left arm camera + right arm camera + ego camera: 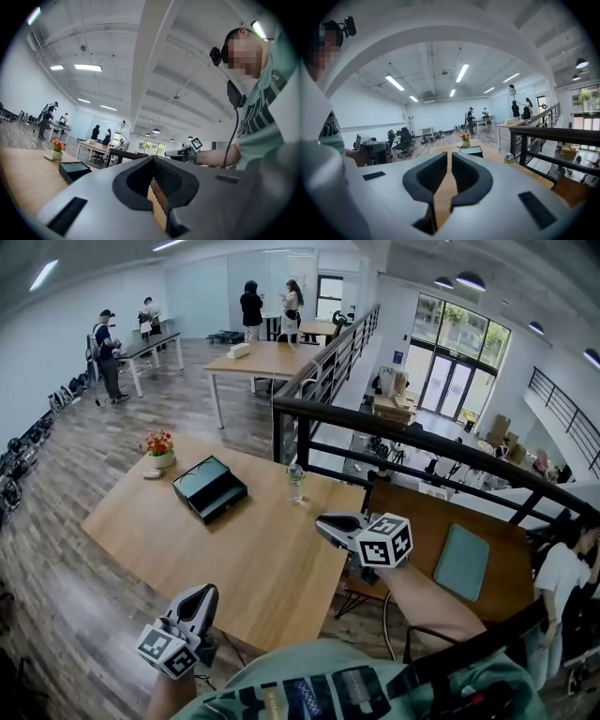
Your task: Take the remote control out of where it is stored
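Flower pot (161,458): on the wooden table (272,568), well beyond the left gripper.
Left gripper (202,596): clenched on nothing, at the table's near edge.
Black box (209,488): beyond the left gripper and left of the right gripper. The remote control shows in no view.
Clear bottle (295,482): just beyond the right gripper, near the railing (412,442).
Right gripper (326,523): jaws a thin slit apart, nothing between them.
Marker cube (384,540): black-and-white squares, no words.
Shirt print: illegible.

Dark flat box (209,487) on table (272,568)

Head view looks down; gripper views skim table (267,554).
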Demonstrator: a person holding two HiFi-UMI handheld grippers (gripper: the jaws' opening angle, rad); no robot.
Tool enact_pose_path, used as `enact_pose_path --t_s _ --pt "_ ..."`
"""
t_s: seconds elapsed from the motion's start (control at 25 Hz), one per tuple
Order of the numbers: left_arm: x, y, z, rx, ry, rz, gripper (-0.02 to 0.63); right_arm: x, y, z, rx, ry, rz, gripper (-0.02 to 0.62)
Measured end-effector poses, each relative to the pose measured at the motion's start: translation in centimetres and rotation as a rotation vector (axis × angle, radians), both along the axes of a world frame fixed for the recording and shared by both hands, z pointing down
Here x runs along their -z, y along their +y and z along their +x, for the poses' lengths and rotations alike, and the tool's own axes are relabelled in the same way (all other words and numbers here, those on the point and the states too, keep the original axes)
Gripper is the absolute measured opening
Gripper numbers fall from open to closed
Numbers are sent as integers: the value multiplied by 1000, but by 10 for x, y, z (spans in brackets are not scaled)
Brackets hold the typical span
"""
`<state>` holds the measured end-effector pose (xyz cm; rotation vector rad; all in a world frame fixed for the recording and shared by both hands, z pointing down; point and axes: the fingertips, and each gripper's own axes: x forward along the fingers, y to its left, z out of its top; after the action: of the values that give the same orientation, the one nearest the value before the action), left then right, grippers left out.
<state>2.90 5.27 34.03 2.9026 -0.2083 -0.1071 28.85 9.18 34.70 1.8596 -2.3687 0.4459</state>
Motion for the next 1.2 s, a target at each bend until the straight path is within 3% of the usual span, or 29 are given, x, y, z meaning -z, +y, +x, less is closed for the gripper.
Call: enact_pose_path --t_s 0.08,0.28,0.4,0.52,0.72,0.84,1.0,1.2 --pt "8 9 12 -22 -8 17 2 6 6 6 6 -14 20 8" --pt "19 39 34 16 -50 37 2 2 24 22 103 -41 23 8" --pt "19 51 51 107 -48 33 2 -5 25 43 199 -7 25 6" --pt "21 75 65 224 -14 -38 2 -13 30 55 323 -4 12 6" --pt "12 118 93 347 -27 -103 3 -27 37 70 498 -2 18 6" --pt "18 136 78 420 17 -132 3 -33 37 57 580 -53 18 6" --pt "25 148 40 515 44 -110 2 -24 33 19 652 -83 24 6" --pt "19 155 -17 548 111 -95 2 -21 36 -43 685 -93 15 6"
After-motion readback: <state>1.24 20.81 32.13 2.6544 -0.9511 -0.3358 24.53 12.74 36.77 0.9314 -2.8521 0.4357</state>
